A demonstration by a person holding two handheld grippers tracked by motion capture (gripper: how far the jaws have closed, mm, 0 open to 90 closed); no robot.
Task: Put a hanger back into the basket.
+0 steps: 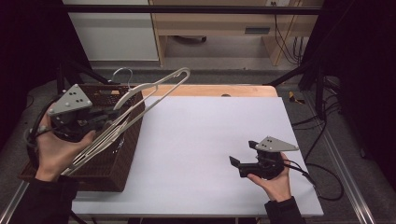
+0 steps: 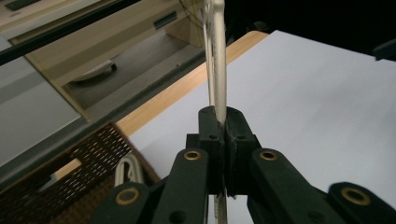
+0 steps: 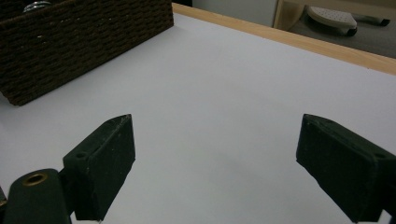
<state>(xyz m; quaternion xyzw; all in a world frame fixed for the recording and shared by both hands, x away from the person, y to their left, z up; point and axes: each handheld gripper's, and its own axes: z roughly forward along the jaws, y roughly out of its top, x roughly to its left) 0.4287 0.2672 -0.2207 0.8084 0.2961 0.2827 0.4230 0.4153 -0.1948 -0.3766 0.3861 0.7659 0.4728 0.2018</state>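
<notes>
Black jaws of my left gripper are pinched tight on a cream hanger, which runs edge-on straight up between them in the left gripper view. I hold it raised over the brown wicker basket at the left edge of the table; its far end slants out past the basket, above the white table top near the back edge. More hangers lie in the basket. My right gripper hovers near the front right corner, its jaws spread wide with nothing between them, well apart from the basket.
</notes>
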